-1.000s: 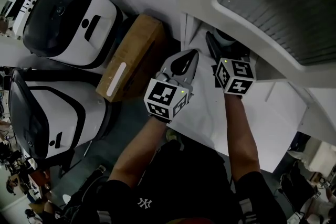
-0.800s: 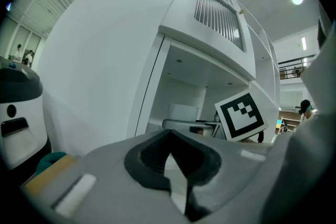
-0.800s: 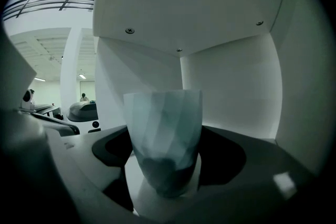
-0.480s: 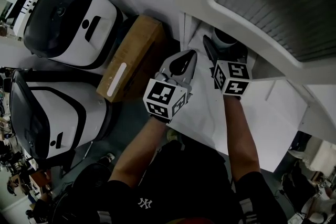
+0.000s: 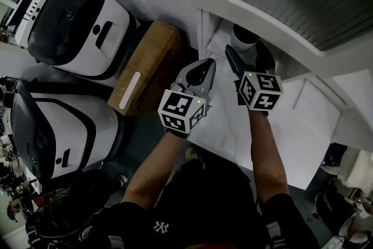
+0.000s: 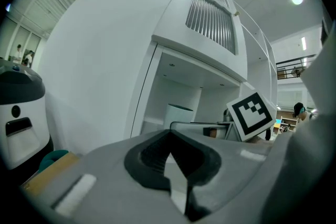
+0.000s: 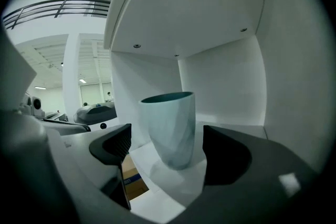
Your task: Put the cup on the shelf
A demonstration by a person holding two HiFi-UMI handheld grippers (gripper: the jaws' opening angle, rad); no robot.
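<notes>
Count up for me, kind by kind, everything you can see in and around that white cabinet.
cup: 1
hand-held grippers: 2, the left hand-held gripper and the right hand-held gripper
white-and-black machines: 2
cardboard box: 1
Total: 6

Legible marks, head view: I read only a white interlocked "NY" emblem (image 5: pixel 160 225) on the person's black shirt (image 5: pixel 198 195). The left cube (image 5: pixel 183 111) and right cube (image 5: pixel 259 90) carry black-and-white square codes, no letters. Right gripper view: blue print on the box (image 7: pixel 132 185) is too small to read.
</notes>
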